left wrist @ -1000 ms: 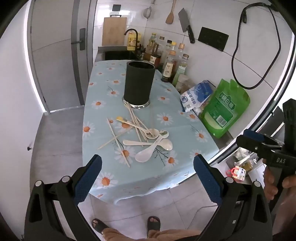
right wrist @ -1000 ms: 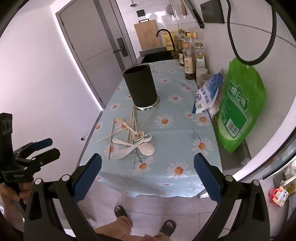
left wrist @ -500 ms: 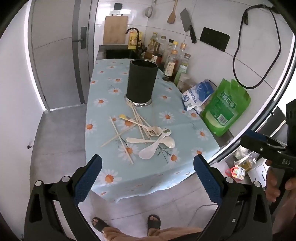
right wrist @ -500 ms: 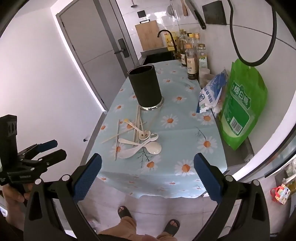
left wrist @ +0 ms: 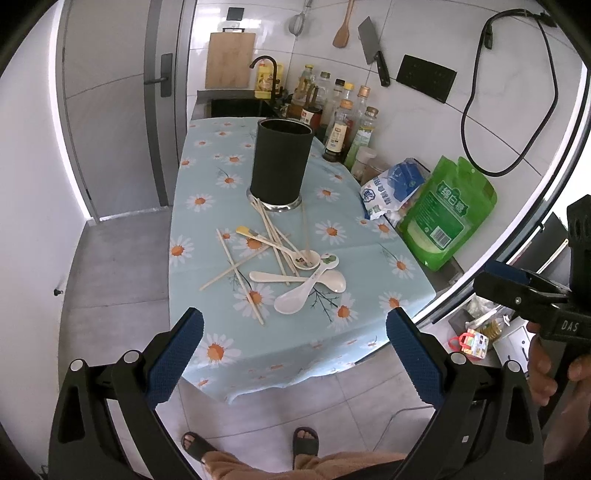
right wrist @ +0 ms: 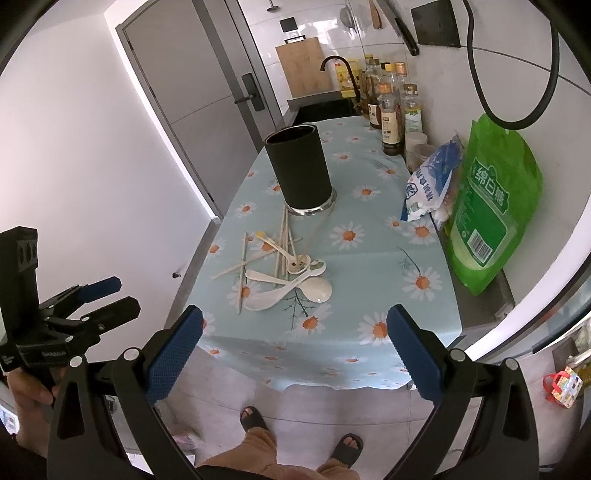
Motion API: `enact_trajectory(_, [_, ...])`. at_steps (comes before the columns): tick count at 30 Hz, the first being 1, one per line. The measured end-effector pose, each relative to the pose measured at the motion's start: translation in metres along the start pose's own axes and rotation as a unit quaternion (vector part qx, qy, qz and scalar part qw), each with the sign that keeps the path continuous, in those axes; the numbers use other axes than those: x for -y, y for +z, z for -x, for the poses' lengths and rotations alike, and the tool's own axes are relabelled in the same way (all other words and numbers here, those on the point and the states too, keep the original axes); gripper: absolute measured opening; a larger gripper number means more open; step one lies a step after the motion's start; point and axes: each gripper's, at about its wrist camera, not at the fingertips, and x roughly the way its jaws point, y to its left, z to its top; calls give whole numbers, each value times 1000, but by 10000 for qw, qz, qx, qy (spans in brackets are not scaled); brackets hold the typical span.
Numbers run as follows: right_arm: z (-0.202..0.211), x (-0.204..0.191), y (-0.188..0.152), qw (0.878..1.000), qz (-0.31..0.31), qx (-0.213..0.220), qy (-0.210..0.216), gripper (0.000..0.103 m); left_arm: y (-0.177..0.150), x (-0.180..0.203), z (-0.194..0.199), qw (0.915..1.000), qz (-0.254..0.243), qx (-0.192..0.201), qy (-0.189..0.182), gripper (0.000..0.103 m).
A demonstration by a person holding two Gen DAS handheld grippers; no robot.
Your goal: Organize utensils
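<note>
Kitchen counter [left wrist: 207,173] draped in a daisy-print cloth, seen from just off its near edge. Upright at mid-counter, a black utensil holder [left wrist: 280,162], open at the top, contents not visible. Scattered loose on the cloth between the holder and the near edge: wooden chopsticks [left wrist: 236,271] crossed over one another, some ends touching the holder's metal base, and white spoons [left wrist: 308,288] overlapping at their bowls beside a small patterned spoon [left wrist: 306,258].

Left gripper [left wrist: 293,349] held above the floor short of the near edge, blue pads wide apart, nothing between them. Right gripper [right wrist: 293,347] in the same pose, pads likewise spread and empty, also short of the counter.

Only in the left wrist view: cleaver [left wrist: 373,50] and wooden spatula [left wrist: 341,26] hung in full on the tiled wall, and the right gripper at the frame's right side, jaws nearly closed as seen side-on. Only in the right wrist view: the door [right wrist: 221,70] with its handle along the counter's left edge, and the left gripper low at the left of the frame, gripped by a hand [right wrist: 31,391].

In both: green bag [right wrist: 495,206] and blue-white packet [right wrist: 430,181] along the right edge, bottles [right wrist: 391,110] at the far right corner, cutting board [left wrist: 229,59] behind the sink. Sandalled feet on the grey floor below.
</note>
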Motion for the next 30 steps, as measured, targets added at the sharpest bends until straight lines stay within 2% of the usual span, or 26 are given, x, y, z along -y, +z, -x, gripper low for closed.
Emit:
enact_trajectory(21, [1,-3,4,9999,152,-61,-13,99,-2,6,-1,10000,-37,-18,-13,96])
enact_trajectory(30, [3,2,4,10000,16,-88,-11,99,3,7,6,10000,24,17,29,96])
